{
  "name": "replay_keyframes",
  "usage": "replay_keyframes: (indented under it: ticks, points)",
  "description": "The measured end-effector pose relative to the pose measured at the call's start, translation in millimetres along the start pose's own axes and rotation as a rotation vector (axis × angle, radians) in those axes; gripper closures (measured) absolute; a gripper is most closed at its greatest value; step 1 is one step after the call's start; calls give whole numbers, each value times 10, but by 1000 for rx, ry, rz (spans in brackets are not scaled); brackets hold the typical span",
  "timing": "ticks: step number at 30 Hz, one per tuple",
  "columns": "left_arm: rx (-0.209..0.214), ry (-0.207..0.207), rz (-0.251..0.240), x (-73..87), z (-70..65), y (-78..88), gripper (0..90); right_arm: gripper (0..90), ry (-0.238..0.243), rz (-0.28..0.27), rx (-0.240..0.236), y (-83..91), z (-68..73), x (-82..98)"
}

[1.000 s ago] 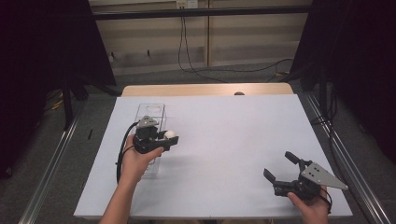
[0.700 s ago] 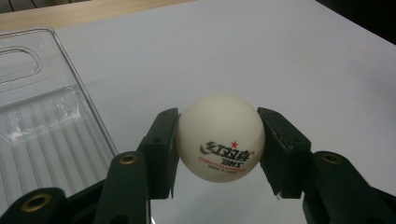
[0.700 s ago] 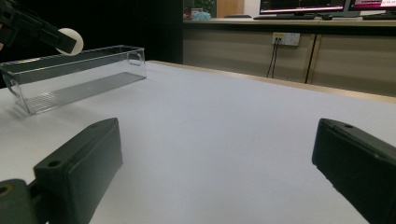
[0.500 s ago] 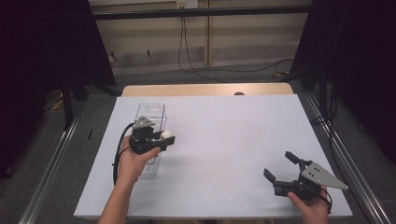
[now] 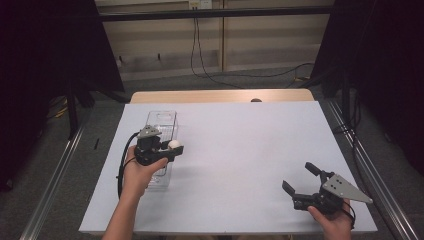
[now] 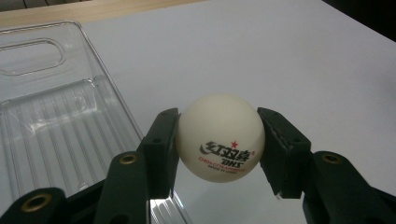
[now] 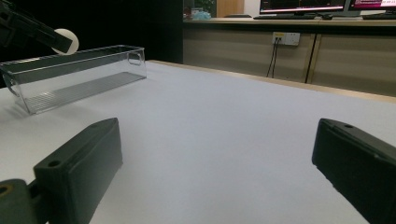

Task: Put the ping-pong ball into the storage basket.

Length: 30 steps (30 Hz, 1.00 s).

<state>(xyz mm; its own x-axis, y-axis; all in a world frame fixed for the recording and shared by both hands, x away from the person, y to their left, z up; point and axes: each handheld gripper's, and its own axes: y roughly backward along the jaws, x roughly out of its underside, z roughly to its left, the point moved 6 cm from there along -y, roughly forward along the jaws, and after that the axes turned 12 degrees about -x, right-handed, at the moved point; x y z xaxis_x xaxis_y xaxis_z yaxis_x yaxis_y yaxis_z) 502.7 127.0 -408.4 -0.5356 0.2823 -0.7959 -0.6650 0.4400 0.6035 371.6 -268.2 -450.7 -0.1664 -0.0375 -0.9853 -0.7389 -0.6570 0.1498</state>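
The left gripper [image 5: 172, 148] pinches a ball [image 6: 220, 138] just right of the bin [image 5: 161, 122]; the right gripper [image 5: 299, 178] rests near right, jaws spread.

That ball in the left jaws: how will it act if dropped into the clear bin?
Probably very light: the ball looks like a printed table tennis ball, likely hollow. It is smooth and round, held by the left gripper at two small contact spots, so it may slip. In the bin, expect it to bounce and roll along the ribbed floor.
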Motion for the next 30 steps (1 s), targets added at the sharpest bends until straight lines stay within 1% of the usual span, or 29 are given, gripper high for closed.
replay_keyframes:
  ticks: [1, 3, 4, 7, 9, 10, 12, 13, 14, 17, 20, 25, 27, 29, 30]
  points:
    - [-2, 11, -5, -2, 4, 2, 512, 12, 0, 0, 0, 0, -1, 1]
    - [-14, 2, -1, 1, 27, 13, 512, 12, 1, 0, -1, -1, 0, 0]
    - [-14, 7, -3, 2, 28, 15, 512, 12, 0, 0, -1, 0, 1, 0]
    - [-10, 4, -2, 7, 39, 25, 512, 12, 3, 0, 0, -2, -1, 1]
    - [-14, 3, -3, 11, 51, 29, 512, 12, 3, -1, -1, -3, 1, 0]
    - [-23, 4, 1, 15, 57, 31, 512, 12, 3, -2, 0, -4, 1, -2]
    - [-23, 5, 0, 20, 64, 34, 512, 12, 4, -3, 1, -5, 1, -3]
    - [-16, 5, 0, 22, 65, 35, 512, 12, 3, -4, 2, -5, 0, -2]
    - [-25, 3, 0, 24, 73, 37, 512, 12, 3, -1, -1, -3, 1, 0]
    - [-30, 9, 2, 30, 84, 43, 512, 12, 3, -1, -1, -3, 1, -1]
    - [-28, 2, 7, 38, 97, 46, 512, 12, 2, -2, 1, -6, 2, -1]
    - [-33, 11, 4, 43, 110, 53, 512, 12, 4, -1, -1, -3, 0, -1]
    - [-31, 8, 7, 50, 117, 55, 512, 12, 2, -3, 1, -4, 2, -2]
    - [-39, 6, 8, 54, 130, 58, 512, 12, 3, 0, 0, -3, 1, -1]
    - [-35, 15, 3, 52, 132, 57, 512, 12, 3, -1, -1, -3, 1, -1]
